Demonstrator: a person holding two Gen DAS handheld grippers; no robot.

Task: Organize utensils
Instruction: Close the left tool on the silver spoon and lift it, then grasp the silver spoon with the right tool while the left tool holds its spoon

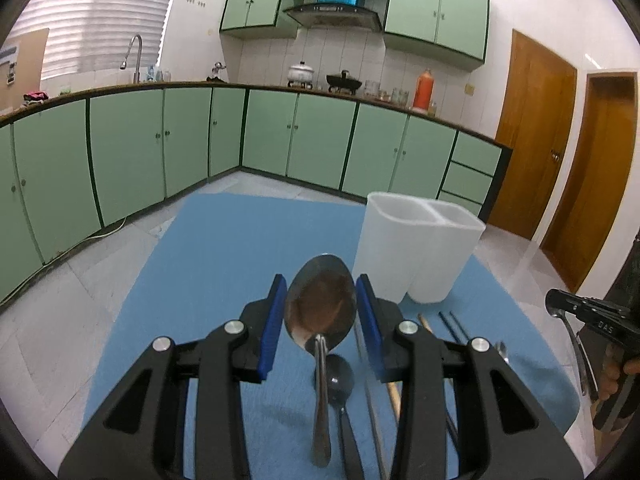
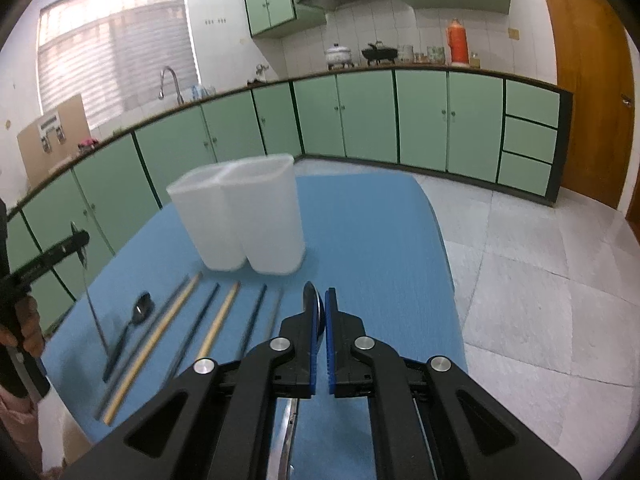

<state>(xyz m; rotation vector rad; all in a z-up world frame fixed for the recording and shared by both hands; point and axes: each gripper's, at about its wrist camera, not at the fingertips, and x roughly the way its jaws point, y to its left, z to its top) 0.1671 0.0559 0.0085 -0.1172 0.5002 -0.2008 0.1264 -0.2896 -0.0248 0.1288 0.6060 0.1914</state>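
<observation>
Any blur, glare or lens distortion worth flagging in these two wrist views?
Left wrist view: strong fisheye bending of the cabinets, sharp overall, reflections on the held spoon. Right wrist view: the white utensil holder and chopsticks look slightly motion-blurred; the window blinds are overexposed.

Left tongs (image 1: 321, 312): blue pads part-way apart, clamped on the bowl edges of a steel spoon (image 1: 320, 312), handle hanging down, tilted downward.
Right tongs (image 2: 320, 312): pads pressed together on a second spoon (image 2: 311, 300), edge-on, tilted downward.
Hand (image 2: 28, 324): wrapped around the left tongs' grip.
</observation>
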